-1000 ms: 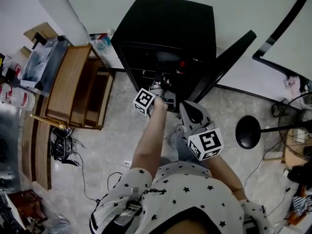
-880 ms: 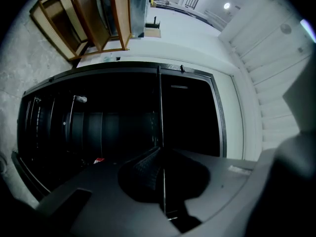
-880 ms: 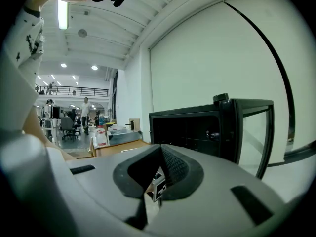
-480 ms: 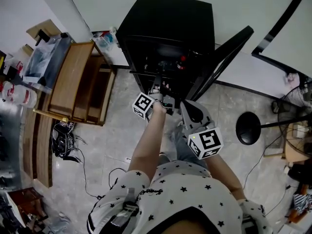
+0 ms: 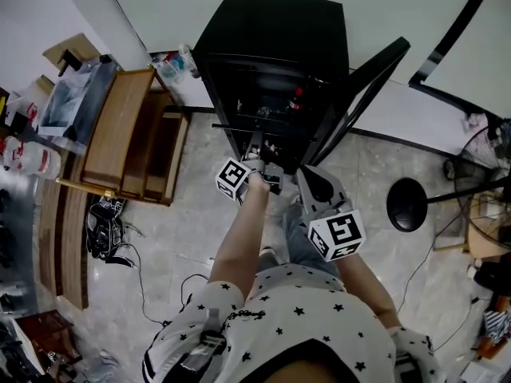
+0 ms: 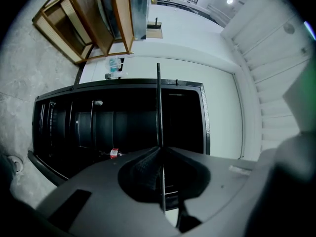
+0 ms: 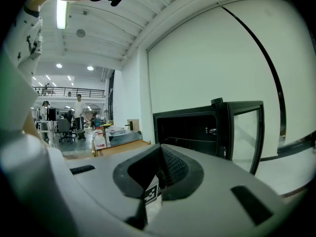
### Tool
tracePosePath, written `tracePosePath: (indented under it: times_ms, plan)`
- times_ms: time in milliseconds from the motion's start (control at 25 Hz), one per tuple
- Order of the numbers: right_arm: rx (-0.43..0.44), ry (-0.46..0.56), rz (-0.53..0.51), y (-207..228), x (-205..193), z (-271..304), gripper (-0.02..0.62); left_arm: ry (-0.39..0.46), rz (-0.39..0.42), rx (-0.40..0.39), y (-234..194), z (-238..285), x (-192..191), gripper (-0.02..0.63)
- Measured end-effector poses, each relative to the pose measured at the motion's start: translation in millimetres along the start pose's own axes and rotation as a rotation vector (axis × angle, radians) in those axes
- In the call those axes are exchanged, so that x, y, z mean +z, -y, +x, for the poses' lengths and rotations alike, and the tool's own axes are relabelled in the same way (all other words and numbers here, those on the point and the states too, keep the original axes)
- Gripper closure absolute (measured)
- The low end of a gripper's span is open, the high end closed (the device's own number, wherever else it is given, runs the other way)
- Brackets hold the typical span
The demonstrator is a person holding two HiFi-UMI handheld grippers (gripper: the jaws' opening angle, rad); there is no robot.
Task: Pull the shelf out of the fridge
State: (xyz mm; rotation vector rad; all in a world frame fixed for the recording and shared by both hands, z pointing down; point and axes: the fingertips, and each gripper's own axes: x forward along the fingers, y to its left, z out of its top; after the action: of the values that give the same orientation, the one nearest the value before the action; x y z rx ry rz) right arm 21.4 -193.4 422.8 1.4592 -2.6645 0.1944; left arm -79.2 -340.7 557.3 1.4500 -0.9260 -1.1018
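Observation:
The black fridge [image 5: 271, 30] stands open, its door [image 5: 363, 86] swung to the right. In the left gripper view the thin wire shelf [image 6: 159, 102] runs edge-on from the dark interior [image 6: 98, 127] straight between the jaws. My left gripper [image 5: 259, 159] [image 6: 160, 149] is shut on the shelf's front edge, just outside the fridge opening. A small red item [image 6: 114, 153] sits inside. My right gripper [image 5: 305, 172] [image 7: 160, 152] hovers beside the left one, shut on nothing. Past its jaws I see the open fridge [image 7: 197, 127] and the left gripper's marker cube [image 7: 152, 194].
A wooden rack [image 5: 132, 138] lies left of the fridge, with bottles [image 5: 172, 66] by the wall. A black round fan base [image 5: 407, 206] stands on the floor at the right. Cables [image 5: 104, 238] trail at the left. People [image 7: 79, 115] stand far off in the hall.
My left gripper has drawn back a little toward the person with the shelf in it. The right gripper has hardly moved.

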Motion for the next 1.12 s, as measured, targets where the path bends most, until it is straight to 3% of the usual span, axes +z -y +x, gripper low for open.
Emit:
tracePosePath:
  times_ms: [1120]
  plan:
    - [-0.020,0.009,0.015,2.6,2.4,0.9,0.601,-0.007,-0.015,-0.010,8.9,-3.6,-0.8,0.578]
